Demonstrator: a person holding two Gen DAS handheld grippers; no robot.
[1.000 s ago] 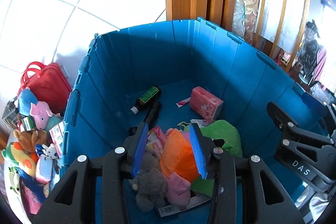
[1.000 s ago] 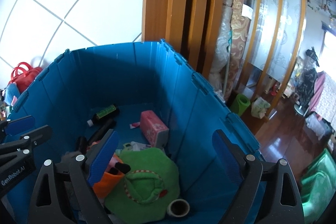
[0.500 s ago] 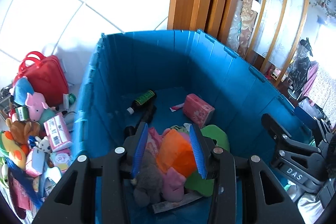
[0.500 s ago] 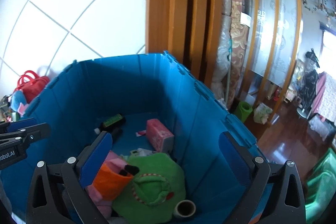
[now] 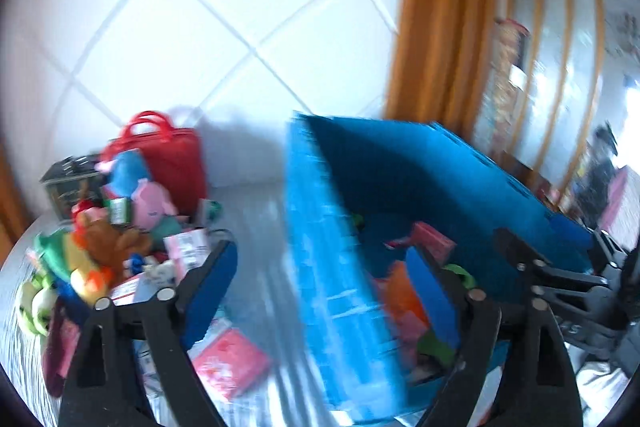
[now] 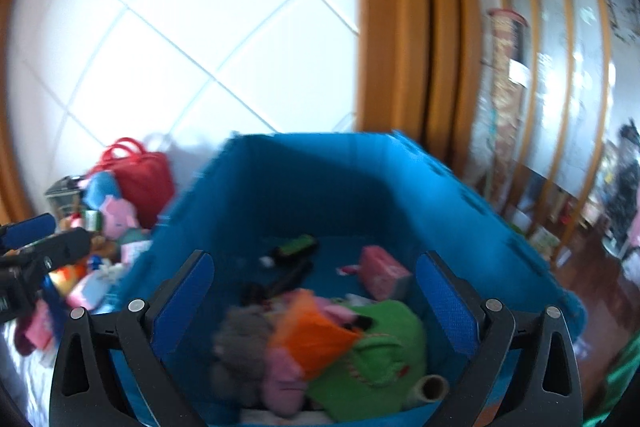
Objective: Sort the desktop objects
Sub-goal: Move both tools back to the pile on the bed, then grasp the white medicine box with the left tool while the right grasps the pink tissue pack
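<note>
A blue bin (image 5: 340,267) (image 6: 320,187) holds sorted things: an orange and pink plush (image 6: 316,335), a grey plush (image 6: 240,339), a green plush (image 6: 376,347), a pink tissue pack (image 6: 384,271), a dark bottle (image 6: 296,247) and a tape roll (image 6: 430,387). My left gripper (image 5: 324,287) is open and empty, straddling the bin's left wall. My right gripper (image 6: 314,303) is open and empty above the bin. A pile of plush toys and packets (image 5: 112,239) lies left of the bin. Both views are blurred.
A red handbag (image 5: 168,159) and a dark tin (image 5: 68,183) stand behind the pile by the white tiled wall. A pink packet (image 5: 230,361) lies on the table under my left gripper. Wooden door frames (image 6: 400,27) stand behind the bin.
My left gripper has opened wide, let go of the orange and pink plush into the bin, and swung left towards the pile. My right gripper has drawn back and higher.
</note>
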